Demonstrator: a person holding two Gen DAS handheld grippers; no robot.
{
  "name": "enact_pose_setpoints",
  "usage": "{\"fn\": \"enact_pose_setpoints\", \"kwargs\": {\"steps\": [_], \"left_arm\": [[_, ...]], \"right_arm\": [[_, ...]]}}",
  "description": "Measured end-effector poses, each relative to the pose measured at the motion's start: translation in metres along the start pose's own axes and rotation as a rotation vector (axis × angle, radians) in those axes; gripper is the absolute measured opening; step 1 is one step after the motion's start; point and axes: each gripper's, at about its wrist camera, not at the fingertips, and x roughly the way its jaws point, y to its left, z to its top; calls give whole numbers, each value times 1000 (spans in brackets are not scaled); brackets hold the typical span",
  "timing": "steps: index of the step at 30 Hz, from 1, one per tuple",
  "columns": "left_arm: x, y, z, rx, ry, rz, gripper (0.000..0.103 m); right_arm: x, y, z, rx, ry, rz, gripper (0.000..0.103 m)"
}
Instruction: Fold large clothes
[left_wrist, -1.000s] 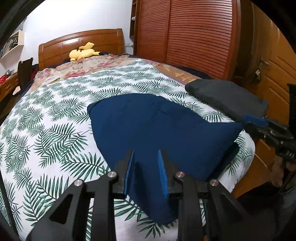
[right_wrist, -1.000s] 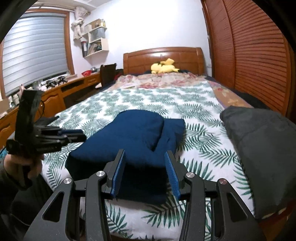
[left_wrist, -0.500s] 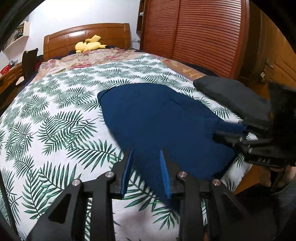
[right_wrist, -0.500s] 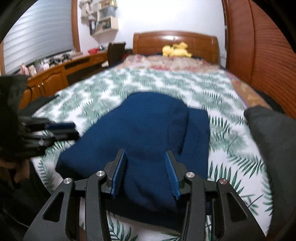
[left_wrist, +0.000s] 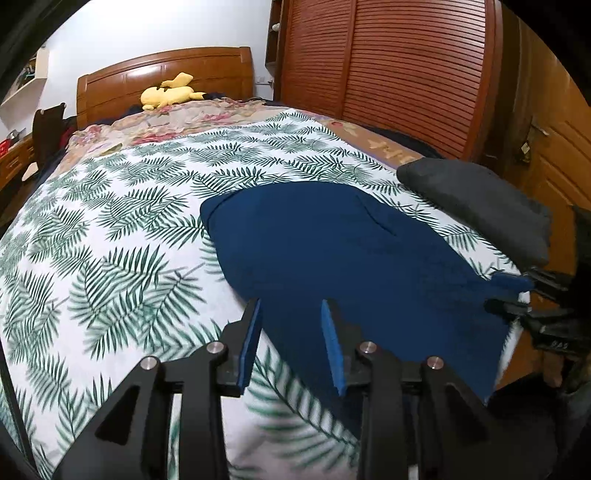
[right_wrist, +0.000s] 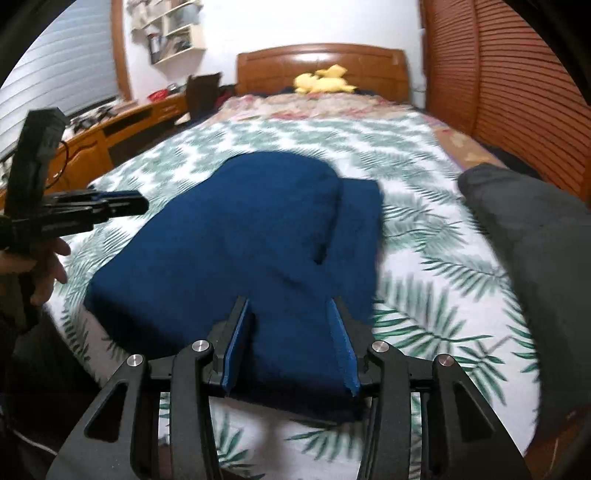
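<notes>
A folded navy blue garment (left_wrist: 332, 254) lies on the palm-leaf bedspread near the bed's foot; it also shows in the right wrist view (right_wrist: 251, 251). My left gripper (left_wrist: 291, 339) is open and empty, over the garment's near left edge. My right gripper (right_wrist: 291, 343) is open and empty, just above the garment's near edge. In the left wrist view the right gripper (left_wrist: 524, 295) sits at the garment's right corner. In the right wrist view the left gripper (right_wrist: 122, 203) hovers left of the garment.
A folded dark grey garment (left_wrist: 476, 199) lies at the bed's right edge, also seen in the right wrist view (right_wrist: 528, 229). A yellow plush toy (left_wrist: 170, 92) sits by the wooden headboard. A slatted wooden wardrobe (left_wrist: 388, 66) stands on the right, a desk (right_wrist: 122, 129) on the left.
Both grippers have shifted around the garment's near edge; the left gripper moved left and closer to it, the right gripper lowered over its front edge. The garment lies still.
</notes>
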Motion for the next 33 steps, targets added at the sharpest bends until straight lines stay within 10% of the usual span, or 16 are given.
{"fn": "enact_pose_setpoints", "kwargs": {"steps": [12, 33], "left_arm": [[72, 36, 42, 21, 60, 21, 32], [151, 80, 59, -39, 142, 110, 58]], "right_arm": [[21, -33, -13, 150, 67, 6, 73], [30, -29, -14, 153, 110, 66, 74]]}}
